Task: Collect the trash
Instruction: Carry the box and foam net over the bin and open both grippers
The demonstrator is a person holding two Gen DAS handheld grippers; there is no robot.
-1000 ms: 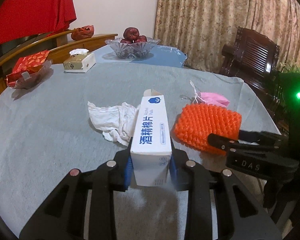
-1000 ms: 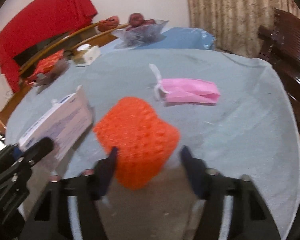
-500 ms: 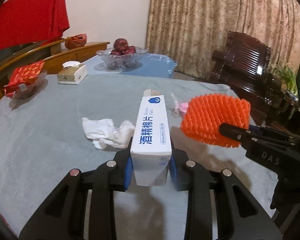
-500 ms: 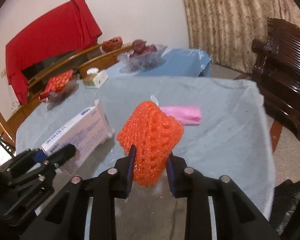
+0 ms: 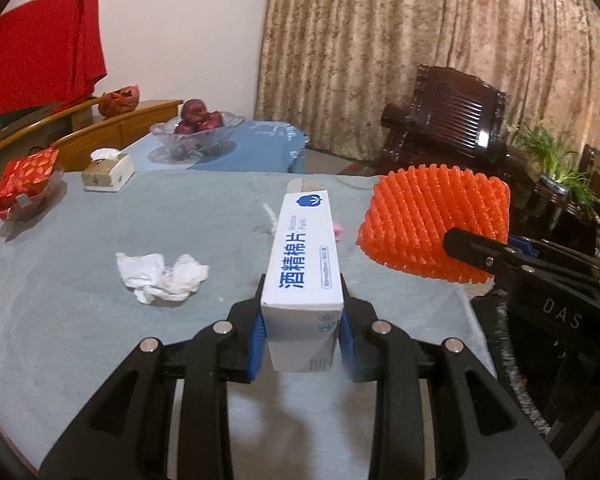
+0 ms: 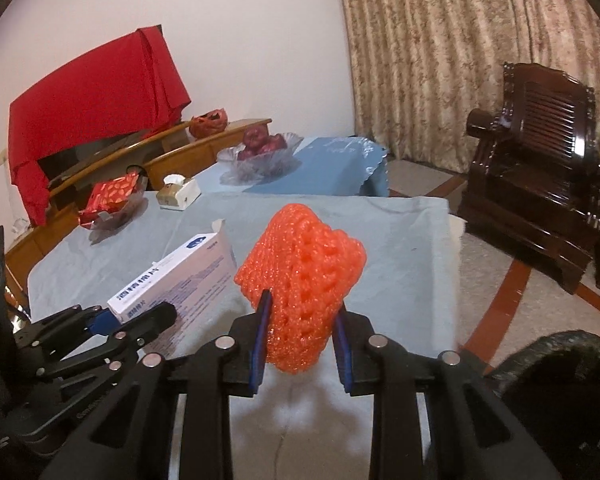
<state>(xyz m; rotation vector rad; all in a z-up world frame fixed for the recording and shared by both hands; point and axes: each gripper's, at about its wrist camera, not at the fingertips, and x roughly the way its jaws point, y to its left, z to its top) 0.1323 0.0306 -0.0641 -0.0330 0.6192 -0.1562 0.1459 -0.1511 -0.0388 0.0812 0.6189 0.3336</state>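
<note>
My left gripper is shut on a white alcohol-pads box with blue print, held above the grey-clothed table. My right gripper is shut on an orange foam fruit net, lifted off the table; the net also shows in the left wrist view, at the right. The box and left gripper show in the right wrist view, at the left. A crumpled white tissue lies on the table left of the box. A pink mask is mostly hidden behind the box.
At the table's far side stand a glass fruit bowl, a tissue box and a red snack bag in a dish. A dark wooden armchair stands right of the table. A dark rim shows low right.
My right gripper closed on the orange net and lifted it off the table. Both grippers rose and pulled back, so the table items look farther away.
</note>
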